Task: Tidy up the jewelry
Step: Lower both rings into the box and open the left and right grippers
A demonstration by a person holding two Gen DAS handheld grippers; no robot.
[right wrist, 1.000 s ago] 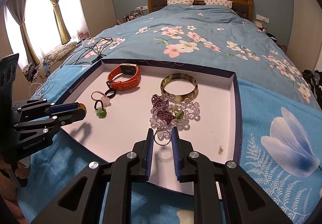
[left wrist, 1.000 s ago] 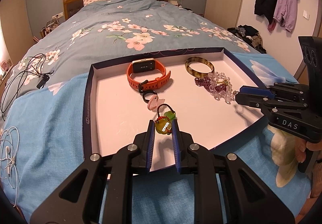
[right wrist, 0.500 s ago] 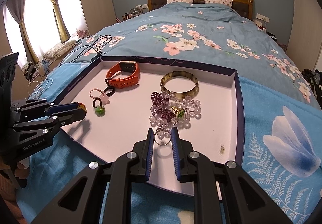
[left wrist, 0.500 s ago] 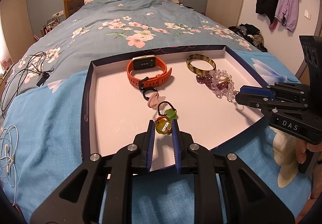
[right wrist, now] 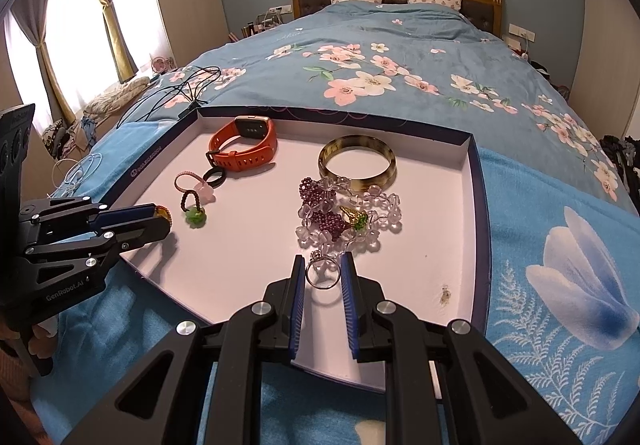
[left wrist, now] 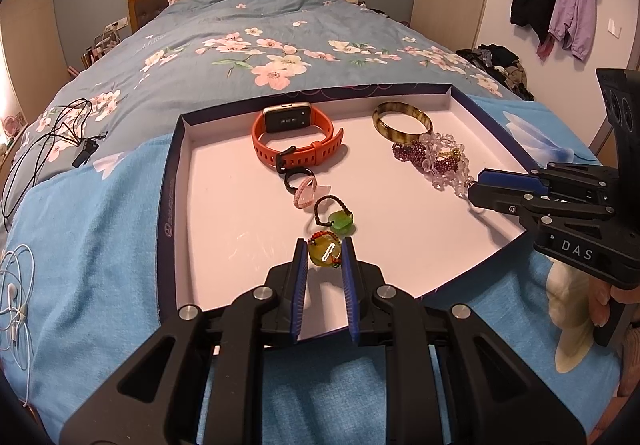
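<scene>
A shallow tray [left wrist: 170, 205] with a dark blue rim and a white floor lay on the bed [left wrist: 248, 41], and all the jewelry was inside it. The left gripper [left wrist: 325, 253] was closed on a yellow pendant [left wrist: 325, 253] with a red beaded cord, near the front edge of the tray; both blue pads touched its sides. The right gripper [right wrist: 322, 272] was closed on a silver ring [right wrist: 322, 273] with a small clear stone, also near the front edge of the tray, and its pads touched the ring on both sides.

Just behind the yellow pendant lay a green bead charm [left wrist: 341, 221] on a dark cord. Further toward the back of the tray were a pink charm [left wrist: 306, 193] and a black ring [left wrist: 295, 181], which touched each other. An orange smartwatch [left wrist: 294, 135] stood near the back wall of the tray. In the back right part of the tray lay a brown bangle [left wrist: 402, 119], and in front of it, touching it, was a heap of purple and clear bead bracelets [right wrist: 344, 215]. Left of the tray, on the bed cover, lay black cables [left wrist: 52, 141] and white earphones [left wrist: 14, 297].
</scene>
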